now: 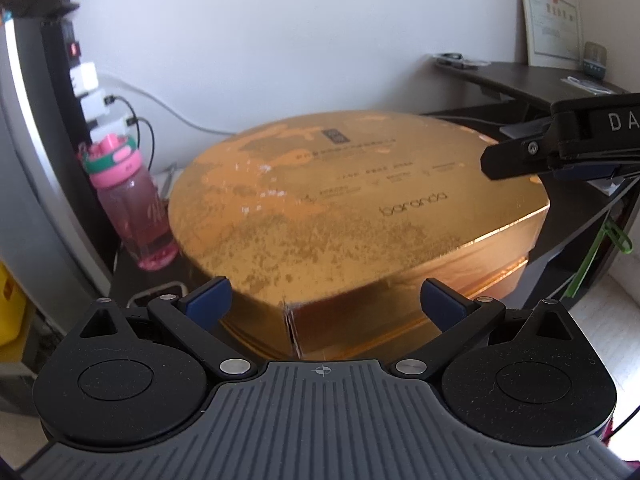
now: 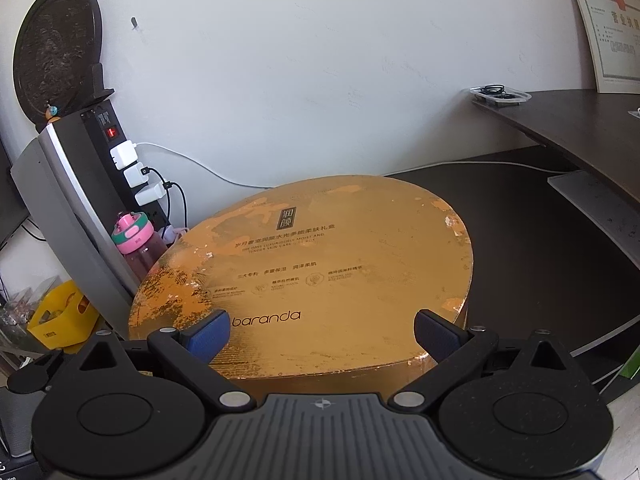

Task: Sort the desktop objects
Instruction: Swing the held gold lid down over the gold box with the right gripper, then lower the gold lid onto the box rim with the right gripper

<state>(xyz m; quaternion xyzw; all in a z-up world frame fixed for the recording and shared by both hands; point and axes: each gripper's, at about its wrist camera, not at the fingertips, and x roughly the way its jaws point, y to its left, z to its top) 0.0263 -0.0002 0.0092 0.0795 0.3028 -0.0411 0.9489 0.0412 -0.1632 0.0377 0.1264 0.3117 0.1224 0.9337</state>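
A large round gold gift box (image 1: 348, 208) marked "baranda" sits on the dark desk and fills the middle of both views (image 2: 320, 276). My left gripper (image 1: 324, 304) is open at the box's near side wall, its blue pads spread to either side with nothing between them. My right gripper (image 2: 322, 338) is open too, hovering over the near edge of the lid. In the left wrist view the right gripper (image 1: 560, 148) shows from the side, above the box's right rim. A pink water bottle (image 1: 132, 208) stands left of the box (image 2: 136, 244).
A power strip with white chargers (image 2: 132, 164) runs up a grey stand at the left. A yellow container (image 2: 60, 316) sits low left. A raised dark shelf (image 2: 568, 124) carries a clear tray (image 2: 500, 94) and a framed certificate (image 2: 608, 28). Green clips (image 1: 616, 236) hang at right.
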